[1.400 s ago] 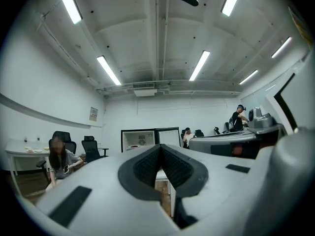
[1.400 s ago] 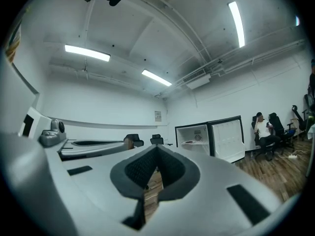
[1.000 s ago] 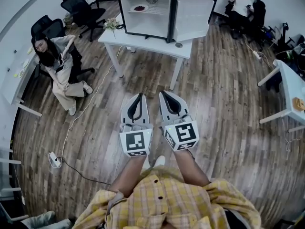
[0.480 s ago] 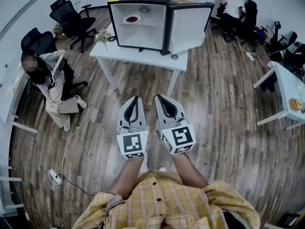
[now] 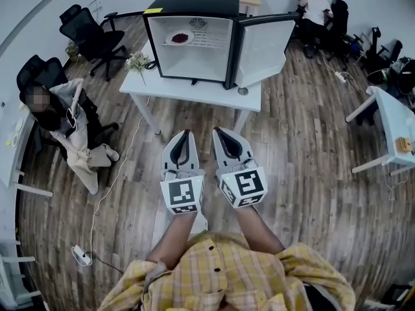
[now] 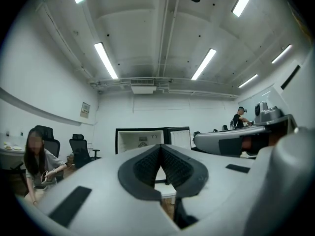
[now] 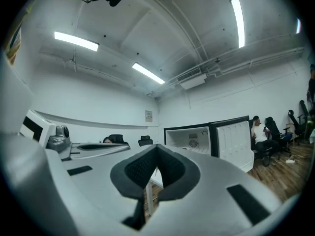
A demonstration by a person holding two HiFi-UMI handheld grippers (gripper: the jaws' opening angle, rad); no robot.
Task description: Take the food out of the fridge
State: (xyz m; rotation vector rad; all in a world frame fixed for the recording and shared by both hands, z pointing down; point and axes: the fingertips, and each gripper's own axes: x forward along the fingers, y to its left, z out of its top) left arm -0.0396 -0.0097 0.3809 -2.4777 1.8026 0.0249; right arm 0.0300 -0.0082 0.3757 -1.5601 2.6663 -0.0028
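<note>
Wood floor (image 5: 311, 148) runs across the whole room. At the far side a white table (image 5: 194, 92) carries a black fridge (image 5: 188, 8), whose door (image 5: 262, 44) is swung wide to the right. One person (image 5: 71, 118) sits on a chair at the left and another (image 5: 318, 5) sits far right. Near the wearer, well short of the table, the left gripper (image 5: 187, 135) and right gripper (image 5: 217, 132) are held side by side, pointing at the fridge. Each has its jaws drawn together at the tips with nothing caught between them. The food, something dark red on a plate (image 5: 180, 38), lies on the fridge's upper shelf, towards the left.
</note>
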